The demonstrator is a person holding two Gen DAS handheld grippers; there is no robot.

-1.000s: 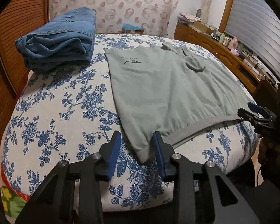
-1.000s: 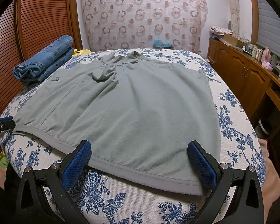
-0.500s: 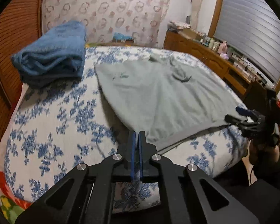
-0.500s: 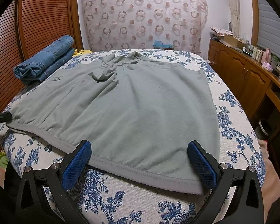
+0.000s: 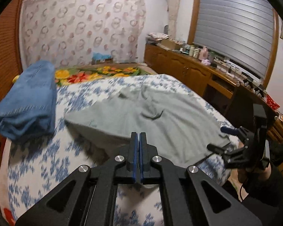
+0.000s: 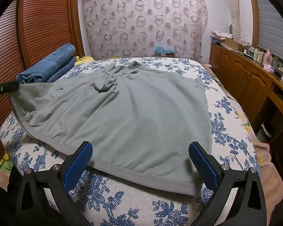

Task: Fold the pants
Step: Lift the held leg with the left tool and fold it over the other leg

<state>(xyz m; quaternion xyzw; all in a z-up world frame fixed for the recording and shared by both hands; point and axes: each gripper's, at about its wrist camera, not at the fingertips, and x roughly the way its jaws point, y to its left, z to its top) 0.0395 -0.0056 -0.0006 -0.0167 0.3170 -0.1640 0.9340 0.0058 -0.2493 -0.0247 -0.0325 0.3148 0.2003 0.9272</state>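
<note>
a: starting at the left, what's there?

b: a wooden slatted door runs along the left side. next to it, a folded stack of blue jeans sits on the far left corner of the bed, which has a white cover with blue flowers.

a: and the left claw?

b: the left claw is closed, its two blue pads pressed together on the near left corner of the grey garment. in the right view that corner is lifted off the bed, with the cloth hanging in folds below the claw tip.

a: where is the grey garment overall?

b: it's spread across the middle of the bed, hem toward the near edge, collar end toward the patterned curtain. apart from the raised left corner, it lies flat. a small dark mark shows on its left half. it's close to the jeans, though i cannot tell if they touch.

a: the right claw?

b: the right claw is wide open, one blue pad on each side of the near hem, toward the right corner. the pads sit just over the cloth without closing on it. from the left view it shows at the bed's right edge, held in a hand.

a: farther right?

b: a wooden cabinet with bottles and clutter on top, under a grey shutter.
</note>
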